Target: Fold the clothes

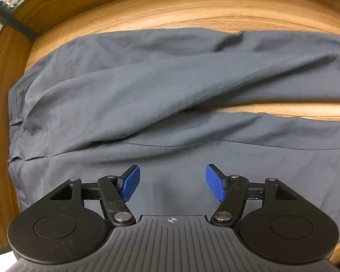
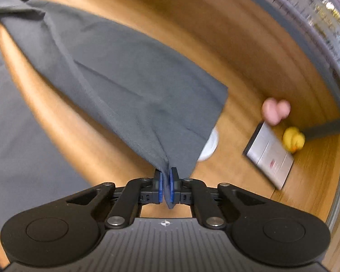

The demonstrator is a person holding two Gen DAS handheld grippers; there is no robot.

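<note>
Grey trousers (image 1: 129,95) lie spread across a wooden table (image 1: 170,9), waistband at the left, legs running to the right with a gap of wood between them. My left gripper (image 1: 172,182) is open and empty, hovering over the near leg. In the right wrist view my right gripper (image 2: 167,178) is shut on the hem end of a trouser leg (image 2: 124,86) and holds it lifted off the table. The other leg (image 2: 22,136) lies flat at the left.
At the right of the table sit a yellow rubber duck (image 2: 293,139), a silver flat box (image 2: 268,154), a pink object (image 2: 276,110) and a white round object (image 2: 209,146) partly under the lifted cloth. A grey wall (image 2: 306,22) borders the table.
</note>
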